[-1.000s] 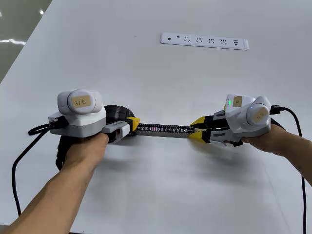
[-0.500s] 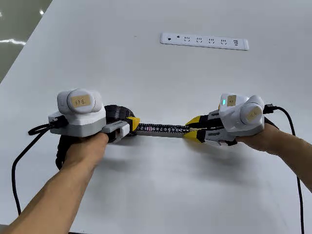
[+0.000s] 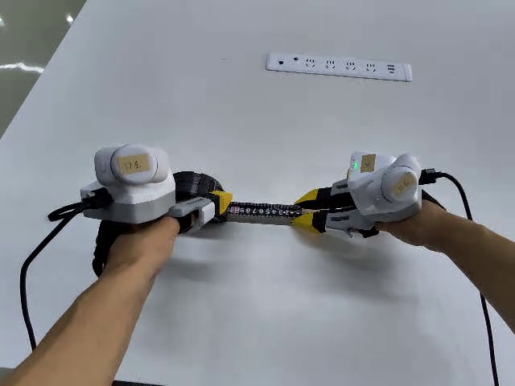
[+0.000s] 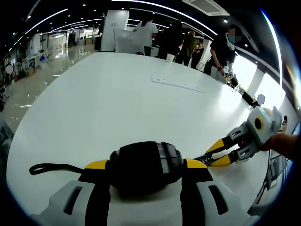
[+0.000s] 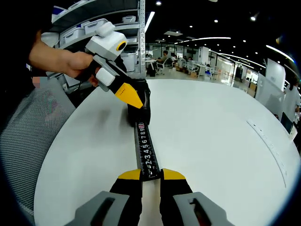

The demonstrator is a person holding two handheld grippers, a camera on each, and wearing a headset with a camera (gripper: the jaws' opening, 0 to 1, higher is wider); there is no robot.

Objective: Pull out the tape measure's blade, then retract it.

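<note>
Tape measure [image 3: 193,186] toward near left edge of the surface [image 3: 241,104], case clamped in left tool [image 3: 216,203]; blade [image 3: 261,212] tip pinched in right tool [image 3: 308,211] (short numbered stretch exposed). Probably mid-stroke; next, ease tip straight toward case.

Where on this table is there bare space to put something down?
Bare table lies between the power strip and the blade, and on the blade's near side. Crowded where the left gripper clamps the tape measure and the right gripper pinches the blade.
</note>
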